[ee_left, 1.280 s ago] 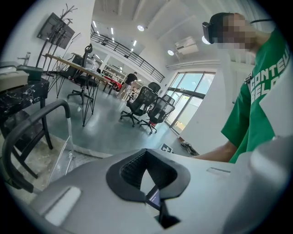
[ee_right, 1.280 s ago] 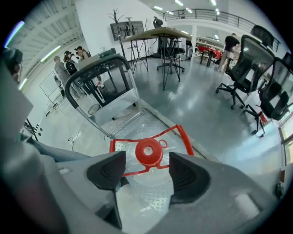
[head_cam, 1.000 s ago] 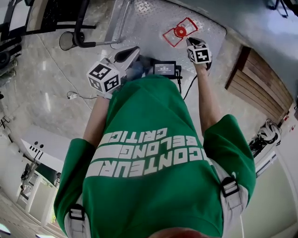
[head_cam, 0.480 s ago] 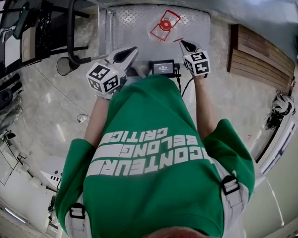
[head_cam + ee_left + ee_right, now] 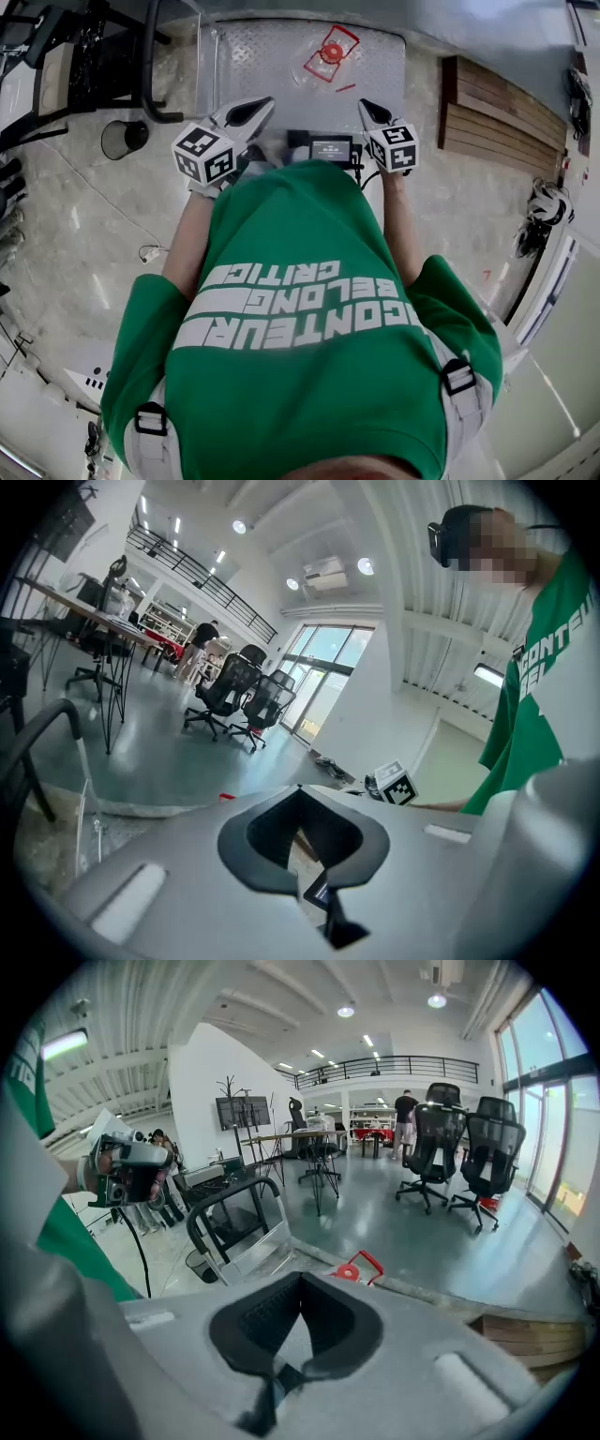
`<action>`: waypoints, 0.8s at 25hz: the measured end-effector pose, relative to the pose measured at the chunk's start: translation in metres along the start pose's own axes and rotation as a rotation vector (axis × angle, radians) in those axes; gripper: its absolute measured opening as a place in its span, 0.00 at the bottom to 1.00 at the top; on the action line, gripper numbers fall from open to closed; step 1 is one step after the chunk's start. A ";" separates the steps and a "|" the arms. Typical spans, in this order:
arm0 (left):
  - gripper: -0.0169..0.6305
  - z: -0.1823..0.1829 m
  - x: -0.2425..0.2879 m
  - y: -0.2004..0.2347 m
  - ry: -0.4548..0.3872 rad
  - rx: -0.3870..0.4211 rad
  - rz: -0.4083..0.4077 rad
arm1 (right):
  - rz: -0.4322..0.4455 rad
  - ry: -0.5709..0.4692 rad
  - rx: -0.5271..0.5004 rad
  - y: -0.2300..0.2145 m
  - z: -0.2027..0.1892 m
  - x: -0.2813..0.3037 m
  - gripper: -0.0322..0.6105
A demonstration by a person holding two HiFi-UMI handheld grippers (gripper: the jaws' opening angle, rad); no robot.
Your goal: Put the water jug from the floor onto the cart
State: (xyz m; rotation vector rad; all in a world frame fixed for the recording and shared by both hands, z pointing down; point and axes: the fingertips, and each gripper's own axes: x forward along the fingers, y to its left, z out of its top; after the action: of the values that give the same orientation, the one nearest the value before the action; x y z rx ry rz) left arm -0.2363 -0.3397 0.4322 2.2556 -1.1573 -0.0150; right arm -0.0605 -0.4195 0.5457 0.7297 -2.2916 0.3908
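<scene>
The water jug [image 5: 328,52], clear with a red cap and a red handle, stands on the cart's [image 5: 253,66] ribbed metal deck. In the right gripper view its red cap [image 5: 349,1270] shows just beyond my jaws, right of the cart's black handle [image 5: 230,1194]. My right gripper [image 5: 362,104] hangs short of the cart's near edge, shut with nothing in it and apart from the jug. My left gripper [image 5: 265,101] is level with it on the left, jaws together and holding nothing. Both point at the cart.
A wooden pallet [image 5: 487,112] lies right of the cart. A small black bin [image 5: 122,139] stands on the floor to the left, with dark frames behind it. A screen device [image 5: 330,145] sits at the person's chest. Office chairs [image 5: 459,1162] stand farther off.
The right gripper has drawn back and up from the jug toward the person. The left gripper shifted slightly. The cart now lies straight ahead in the head view.
</scene>
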 end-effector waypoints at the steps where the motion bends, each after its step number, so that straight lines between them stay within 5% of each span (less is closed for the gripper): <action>1: 0.05 -0.001 -0.005 0.000 -0.007 0.001 -0.001 | -0.005 -0.002 -0.001 0.005 0.000 -0.003 0.03; 20: 0.05 -0.013 -0.094 0.024 -0.075 -0.031 0.053 | -0.039 -0.047 -0.049 0.095 0.026 -0.027 0.03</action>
State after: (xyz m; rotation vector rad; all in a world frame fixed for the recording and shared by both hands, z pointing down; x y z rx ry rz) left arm -0.3088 -0.2743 0.4316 2.2131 -1.2477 -0.0970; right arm -0.1152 -0.3452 0.5014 0.7651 -2.3185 0.3011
